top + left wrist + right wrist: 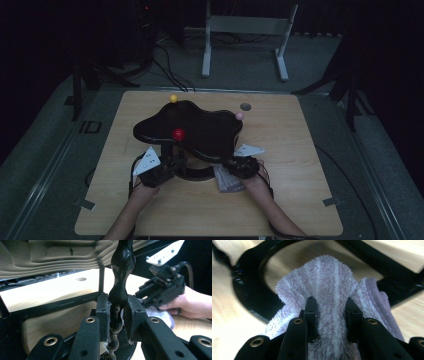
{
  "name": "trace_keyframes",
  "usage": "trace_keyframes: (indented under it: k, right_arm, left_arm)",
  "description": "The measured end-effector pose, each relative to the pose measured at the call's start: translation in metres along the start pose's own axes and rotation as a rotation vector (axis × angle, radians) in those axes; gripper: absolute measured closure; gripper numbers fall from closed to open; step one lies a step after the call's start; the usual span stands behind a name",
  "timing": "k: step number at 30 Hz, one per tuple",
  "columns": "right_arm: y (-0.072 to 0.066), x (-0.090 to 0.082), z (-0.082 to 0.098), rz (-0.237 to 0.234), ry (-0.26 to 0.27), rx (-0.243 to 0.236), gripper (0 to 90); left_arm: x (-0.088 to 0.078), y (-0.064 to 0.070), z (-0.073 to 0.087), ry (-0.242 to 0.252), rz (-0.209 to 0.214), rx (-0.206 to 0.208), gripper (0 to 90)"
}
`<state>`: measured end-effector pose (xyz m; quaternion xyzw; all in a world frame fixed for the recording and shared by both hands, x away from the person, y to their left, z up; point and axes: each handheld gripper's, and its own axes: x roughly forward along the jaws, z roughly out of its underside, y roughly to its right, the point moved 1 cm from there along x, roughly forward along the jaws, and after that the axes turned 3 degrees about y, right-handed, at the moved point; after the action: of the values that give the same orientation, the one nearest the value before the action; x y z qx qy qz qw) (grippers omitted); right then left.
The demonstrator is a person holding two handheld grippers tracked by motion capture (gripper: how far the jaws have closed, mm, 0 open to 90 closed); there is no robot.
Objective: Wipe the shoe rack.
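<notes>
Left gripper (117,317) clamps the stand's black turned post (122,272) at table centre; right gripper (332,315), at its 3 o'clock, pinches a lilac towel (329,285), best wiped firmly along the black base ring (249,290).

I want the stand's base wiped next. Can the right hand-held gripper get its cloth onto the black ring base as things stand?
Probably yes. The right hand-held gripper is shut on the fluffy cloth, and the black ring base lies just beyond it with nothing between. The left hand-held gripper clamps the stand's post, off to the side.
</notes>
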<state>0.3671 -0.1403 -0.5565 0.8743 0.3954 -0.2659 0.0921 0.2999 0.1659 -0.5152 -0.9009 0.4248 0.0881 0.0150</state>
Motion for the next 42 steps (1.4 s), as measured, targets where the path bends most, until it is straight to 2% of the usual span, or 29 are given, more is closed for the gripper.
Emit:
trace_keyframes:
  k: [7,11,16,21,23,25,26,29,31,33,38,40,42]
  right_arm:
    - [0.026,0.002,-0.005,0.056,-0.009,0.069,69.4]
    - [0.036,0.004,-0.007,0.072,-0.015,0.094,69.3]
    - [0.05,0.007,-0.014,0.114,-0.032,0.132,69.4]
    - [0.054,0.006,-0.03,0.123,0.027,0.148,69.4]
    - [0.055,0.011,-0.032,0.13,0.02,0.149,69.3]
    - [0.057,0.018,-0.03,0.132,-0.011,0.16,69.3]
    - [0.057,0.023,-0.026,0.13,-0.036,0.169,69.4]
    - [0.05,0.022,-0.021,0.134,-0.015,0.168,69.6]
    - [0.042,0.019,-0.018,0.131,-0.014,0.137,69.7]
    - [0.036,0.016,-0.015,0.118,-0.012,0.126,69.7]
    - [0.009,0.007,-0.004,0.071,0.01,0.09,69.9]
    - [-0.005,0.004,-0.001,0.049,0.009,0.055,70.0]
    - [-0.014,0.002,0.001,0.027,0.007,0.043,70.0]
  left_arm:
    - [0.0,0.0,0.0,0.002,0.0,-0.001,75.6]
    - [0.0,0.0,0.0,0.001,0.0,-0.001,75.6]
    - [0.0,0.0,0.0,0.002,0.0,-0.003,75.6]
    - [0.001,0.001,0.0,0.003,0.003,-0.004,75.6]
    - [0.001,0.002,0.0,-0.001,0.005,0.0,75.6]
    - [0.001,0.002,0.0,0.0,0.006,0.001,75.6]
    - [0.001,0.002,0.0,0.0,0.006,0.001,75.6]
    - [0.001,0.002,0.0,-0.001,0.007,0.002,75.6]
    - [0.001,0.003,0.0,-0.001,0.009,0.002,75.6]
    - [0.001,0.003,0.0,-0.002,0.009,0.004,75.7]
    - [0.001,0.003,0.0,-0.001,0.009,0.002,75.7]
    - [0.002,0.004,0.0,-0.001,0.007,0.001,75.7]
    - [0.002,0.004,0.0,0.0,0.004,-0.001,75.6]
